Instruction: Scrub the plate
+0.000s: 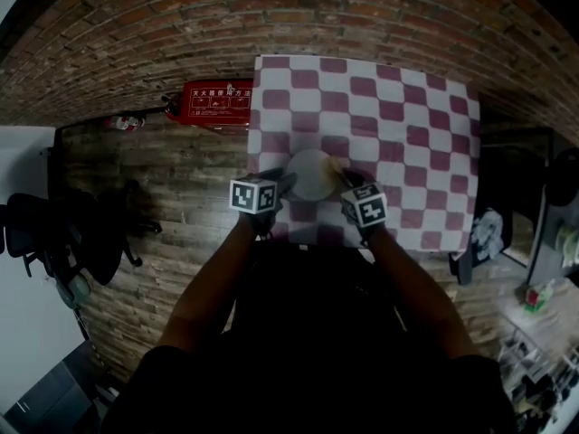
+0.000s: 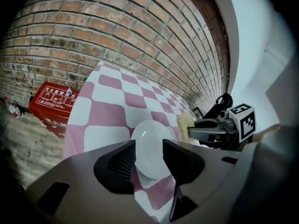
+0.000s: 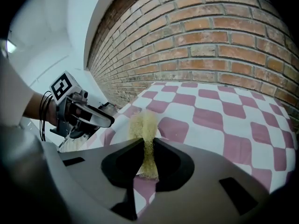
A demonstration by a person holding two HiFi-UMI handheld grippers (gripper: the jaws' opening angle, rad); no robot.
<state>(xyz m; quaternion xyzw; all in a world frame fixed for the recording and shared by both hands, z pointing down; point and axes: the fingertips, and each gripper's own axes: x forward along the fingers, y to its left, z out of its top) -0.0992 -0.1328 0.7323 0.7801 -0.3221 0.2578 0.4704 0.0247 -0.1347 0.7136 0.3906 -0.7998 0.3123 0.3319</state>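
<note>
A white plate [image 1: 310, 172] lies flat on the pink-and-white checked tablecloth [image 1: 407, 134], near the table's front edge. My left gripper [image 1: 288, 181] is at the plate's left rim. In the left gripper view its jaws [image 2: 148, 153] stand apart, with the plate [image 2: 149, 139] showing in the gap beyond them, and I see no pad pressing on it. My right gripper [image 1: 346, 179] is at the plate's right rim. It is shut on a thin yellow scrub sponge [image 3: 145, 125], which stands on edge between the jaws [image 3: 148, 155]. That sponge [image 2: 184, 124] also shows in the left gripper view.
A red box [image 1: 215, 102] sits on the wooden floor left of the table, against the brick wall. A black chair [image 1: 81, 233] stands further left. Shelves and clutter fill the right edge. The tablecloth runs on beyond the plate.
</note>
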